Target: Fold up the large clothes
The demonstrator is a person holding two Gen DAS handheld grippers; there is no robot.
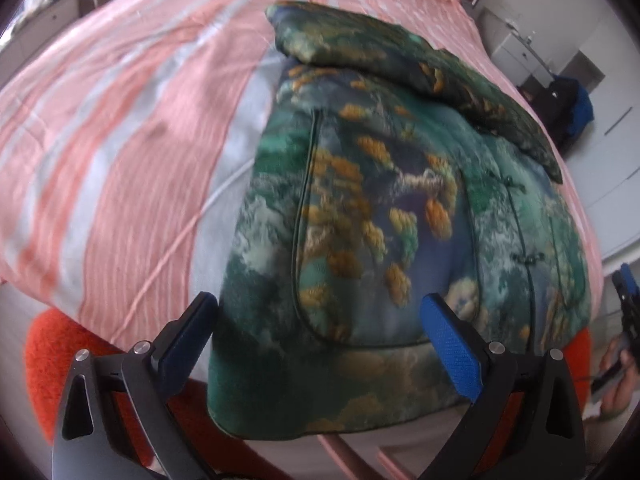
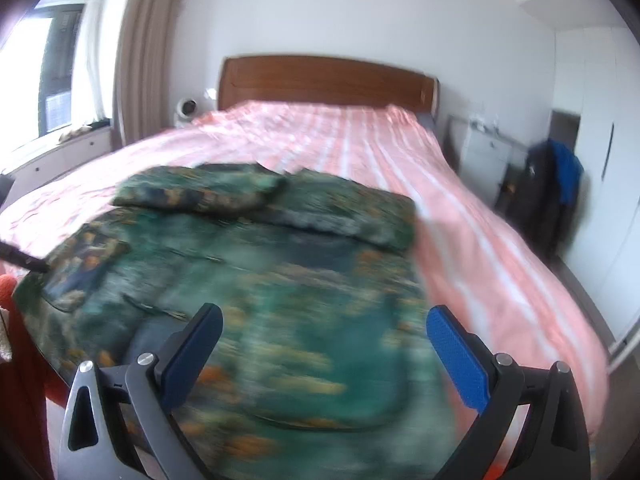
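Observation:
A large green padded jacket [image 1: 384,216] with orange and blue print lies flat on the pink striped bed, its sleeves folded across its far end [image 1: 416,68]. My left gripper [image 1: 320,312] is open and empty, just above the jacket's near hem. In the right wrist view the same jacket [image 2: 256,280] fills the near bed, blurred. My right gripper [image 2: 324,324] is open and empty above the jacket's near right part. The right gripper also shows at the far right of the left wrist view [image 1: 626,296].
The bed cover [image 2: 400,148] is pink with white stripes and runs to a wooden headboard [image 2: 324,80]. An orange-red cloth [image 1: 48,360] hangs at the bed's near edge. A white nightstand [image 2: 480,156] and dark clothes on a rack [image 2: 552,196] stand right of the bed.

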